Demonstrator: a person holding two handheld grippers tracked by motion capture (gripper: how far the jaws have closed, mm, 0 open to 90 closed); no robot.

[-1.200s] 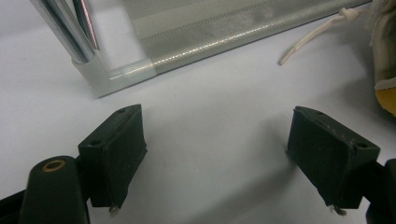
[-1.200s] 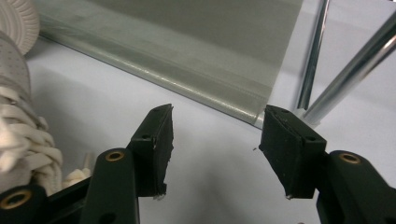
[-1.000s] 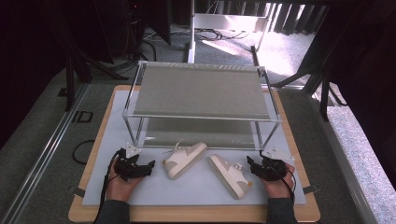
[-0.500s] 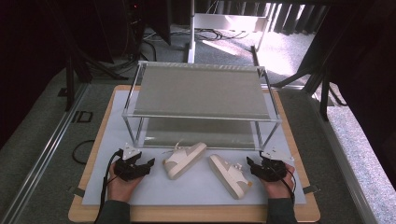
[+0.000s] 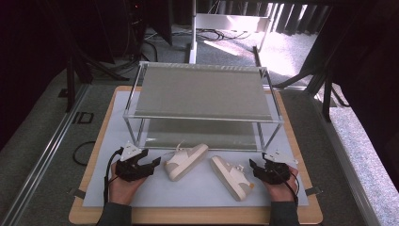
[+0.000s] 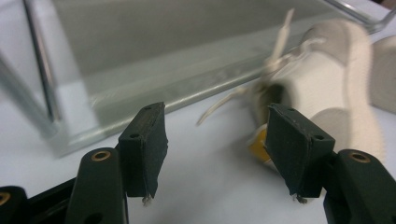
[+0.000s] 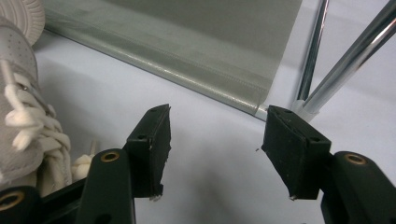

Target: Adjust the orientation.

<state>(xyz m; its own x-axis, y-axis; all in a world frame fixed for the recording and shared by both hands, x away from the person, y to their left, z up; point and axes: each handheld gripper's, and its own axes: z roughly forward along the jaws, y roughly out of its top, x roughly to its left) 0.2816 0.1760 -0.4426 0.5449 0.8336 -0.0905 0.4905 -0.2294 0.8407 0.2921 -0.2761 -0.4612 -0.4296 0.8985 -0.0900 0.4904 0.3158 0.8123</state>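
I have the left gripper [image 5: 149, 165] resting on the white mat [image 5: 197, 193], its jaws spread apart and empty, just beside the left sneaker [image 5: 185, 160], which lies angled in front of the metal shelf rack [image 5: 202, 89]. From the left gripper view the shoe's heel looks very near the right-hand jaw, though the blur keeps me from saying whether they touch. My right gripper [image 5: 256, 168] sits near the right sneaker [image 5: 231, 176], jaws likewise wide open with only mat between them, pointed at the rack's lower shelf [image 7: 196, 56].
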